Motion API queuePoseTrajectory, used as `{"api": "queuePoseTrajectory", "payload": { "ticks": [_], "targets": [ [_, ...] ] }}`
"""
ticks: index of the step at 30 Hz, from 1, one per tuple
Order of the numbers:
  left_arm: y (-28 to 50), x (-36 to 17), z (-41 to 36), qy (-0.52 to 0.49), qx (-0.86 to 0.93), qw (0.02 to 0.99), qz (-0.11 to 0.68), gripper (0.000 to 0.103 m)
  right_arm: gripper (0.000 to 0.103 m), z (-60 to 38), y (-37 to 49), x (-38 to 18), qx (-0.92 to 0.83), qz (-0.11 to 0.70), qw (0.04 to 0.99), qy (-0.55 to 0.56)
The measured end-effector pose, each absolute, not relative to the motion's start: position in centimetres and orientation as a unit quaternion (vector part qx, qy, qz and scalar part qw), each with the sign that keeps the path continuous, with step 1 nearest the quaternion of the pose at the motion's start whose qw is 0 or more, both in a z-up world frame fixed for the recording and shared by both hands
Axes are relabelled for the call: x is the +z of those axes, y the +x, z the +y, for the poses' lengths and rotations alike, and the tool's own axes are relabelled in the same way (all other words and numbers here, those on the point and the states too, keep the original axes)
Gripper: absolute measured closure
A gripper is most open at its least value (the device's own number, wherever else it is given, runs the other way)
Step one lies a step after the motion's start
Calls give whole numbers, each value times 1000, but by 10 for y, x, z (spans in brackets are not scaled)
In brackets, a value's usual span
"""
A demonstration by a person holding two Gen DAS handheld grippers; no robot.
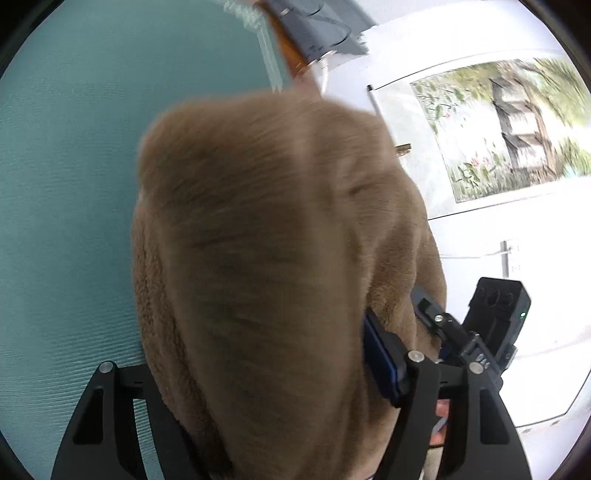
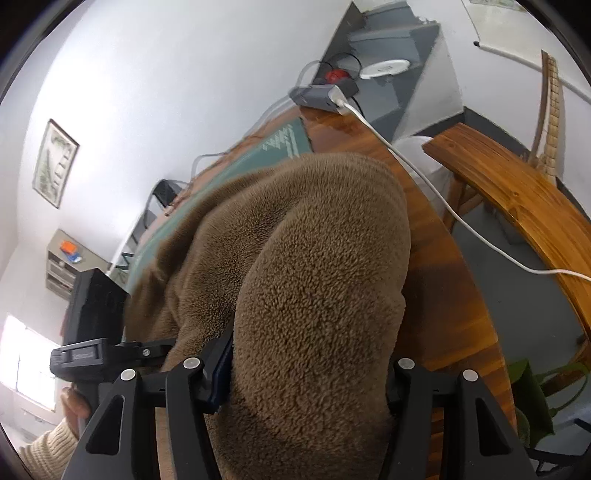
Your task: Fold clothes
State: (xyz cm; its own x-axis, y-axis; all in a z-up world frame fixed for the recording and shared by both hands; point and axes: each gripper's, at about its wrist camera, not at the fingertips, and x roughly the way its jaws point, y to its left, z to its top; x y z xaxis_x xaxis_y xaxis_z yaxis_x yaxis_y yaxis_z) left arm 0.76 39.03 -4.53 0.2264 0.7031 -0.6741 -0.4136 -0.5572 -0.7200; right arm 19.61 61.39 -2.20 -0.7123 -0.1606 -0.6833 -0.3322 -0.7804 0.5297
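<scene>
Left wrist view
- Left gripper [image 1: 266, 373]: clenched on a thick bunch of brown fleece [image 1: 280, 236]; the cloth fills the gap between the two black fingers, and the blue pad [image 1: 382, 363] of the right-hand finger presses into it.
- Pose: pointing downward at a slant over the surface.
- Fleece: a bulging, folded mass rising from the jaws toward the middle of the frame, blurred along its upper edge; it hangs over the teal mat [image 1: 74, 192].
- Right gripper [image 1: 465, 332]: seen just beside the fleece's right edge, a black body with a small green lamp; its jaws are hidden from this side.
- Surface: the teal mat covers the whole left half, finely ribbed.
- Room: white wall at right with a landscape picture [image 1: 506, 129], blurred; grey steps [image 1: 317, 29] at top.

Right wrist view
- Right gripper [image 2: 306, 369]: grasping the fleece [image 2: 295, 280]; a fat roll of cloth is wedged between the fingers, touching both.
- Left gripper [image 2: 96, 354]: at lower left, its black body against the fleece's left side.
- Hand [image 2: 74, 402]: wraps the left handle; a cream knit sleeve [image 2: 44, 450] below it.
- Fleece: humped over the table, covering part of the mat [image 2: 251, 162].
- Table [image 2: 443, 258]: round, varnished wood.
- On table: grey charger [image 2: 317, 96] with a white cable [image 2: 424, 177] trailing off the edge.
- Room: wooden chair [image 2: 517, 199] at right, grey floor [image 2: 509, 295], white walls, a framed picture [image 2: 55, 162], a small shelf [image 2: 62, 262] at left.
</scene>
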Motion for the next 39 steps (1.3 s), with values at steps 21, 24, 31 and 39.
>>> {"api": "queuePoseTrajectory", "payload": {
  "ticks": [21, 24, 31, 39],
  "targets": [
    [-22, -30, 372, -618, 688, 376, -57, 23, 34, 637, 146, 6, 883, 251, 95, -384],
    [-4, -1, 363, -587, 717, 373, -47, 23, 29, 622, 173, 37, 904, 193, 132, -359],
    [34, 50, 354, -503, 759, 411, -31, 21, 25, 557, 222, 75, 937, 115, 103, -313],
    [2, -6, 422, -541, 760, 354, 71, 20, 25, 517, 208, 10, 901, 88, 112, -409]
  ]
}}
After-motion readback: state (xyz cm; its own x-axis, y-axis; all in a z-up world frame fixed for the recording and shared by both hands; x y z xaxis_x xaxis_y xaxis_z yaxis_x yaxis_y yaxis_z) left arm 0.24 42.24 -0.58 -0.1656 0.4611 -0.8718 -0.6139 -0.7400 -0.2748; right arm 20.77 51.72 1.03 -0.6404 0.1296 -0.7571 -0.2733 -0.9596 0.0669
